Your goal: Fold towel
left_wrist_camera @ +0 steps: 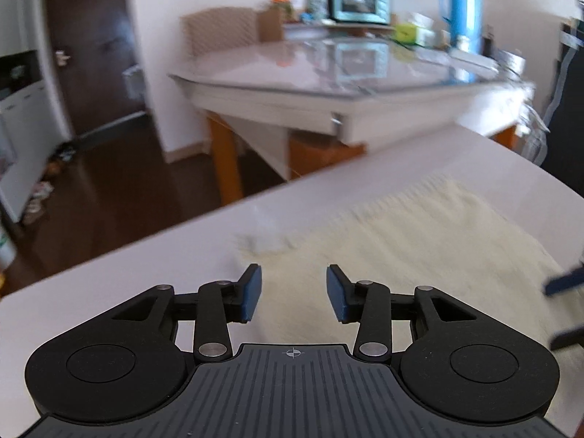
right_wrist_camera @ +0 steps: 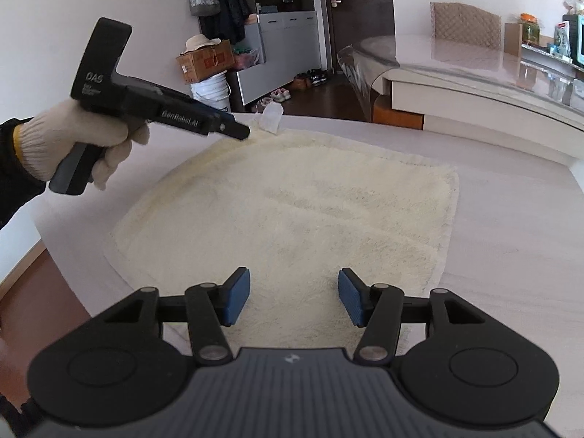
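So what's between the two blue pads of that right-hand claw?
Nothing held: the right gripper stands open, with only the cream towel lying beneath the gap, per the right wrist view.

"das", "genrobot.ai" on left gripper point(right_wrist_camera: 241, 132)

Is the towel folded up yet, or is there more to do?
Looks partly done: the cream towel lies on the table, seemingly already doubled over once. Nothing is gripped now; the left gripper and right gripper both hover with jaws open and empty. Any further fold remains.
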